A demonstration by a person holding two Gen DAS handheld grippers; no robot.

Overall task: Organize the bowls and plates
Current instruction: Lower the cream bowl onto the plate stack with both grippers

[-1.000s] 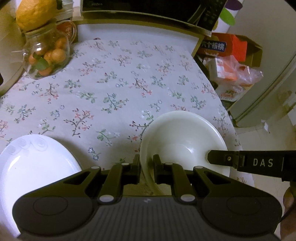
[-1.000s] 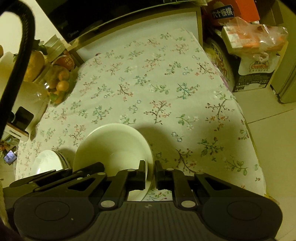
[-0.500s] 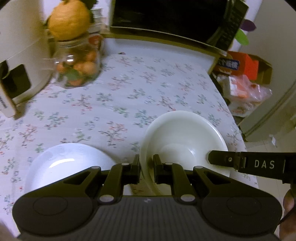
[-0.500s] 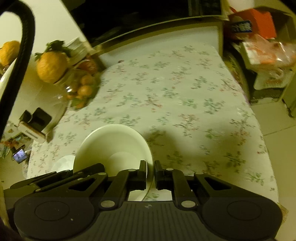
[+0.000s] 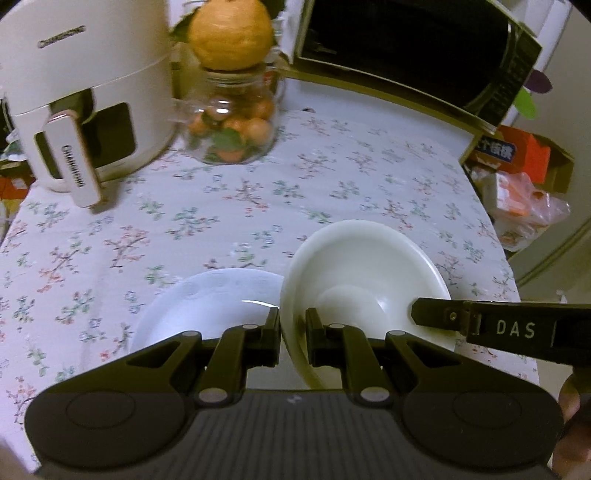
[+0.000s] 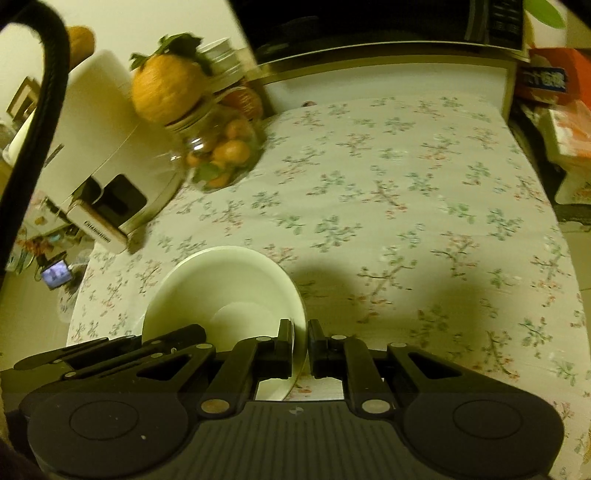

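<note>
Left gripper (image 5: 292,334): black two-finger tool clamped tight on the near-left rim of the cream ceramic bowl (image 5: 364,273), one finger inside the bowl, one outside.
Right gripper (image 6: 300,345): black twin of the first, pinching the bowl's right rim (image 6: 301,321), the rim sandwiched between its fingers; from the left wrist view its finger marked DAS (image 5: 498,326) reaches in over the bowl's right side.
Cream bowl: gripped on two sides at once, upright with only a slight tilt, its inside bare; it sits over the near part of the table, right beside the white plate and overlapping that plate's right edge.
White round plate (image 5: 207,306): lying flat on the tablecloth, left of the bowl, partly hidden behind the left gripper's finger.
Table (image 5: 332,177): covered by a pale cloth printed with small flower sprigs; the grippers cast dark shadows on it (image 6: 436,295).
Far left: white air fryer (image 5: 85,92) with a pull handle.
Next to it: clear glass jar (image 5: 231,122) of small orange fruits, a large yellow-orange citrus (image 5: 231,33) perched on its mouth.
Back edge: black microwave oven (image 5: 413,51).
Right of the table: red cardboard box (image 5: 517,151) and plastic-bagged packets (image 5: 524,206).
</note>
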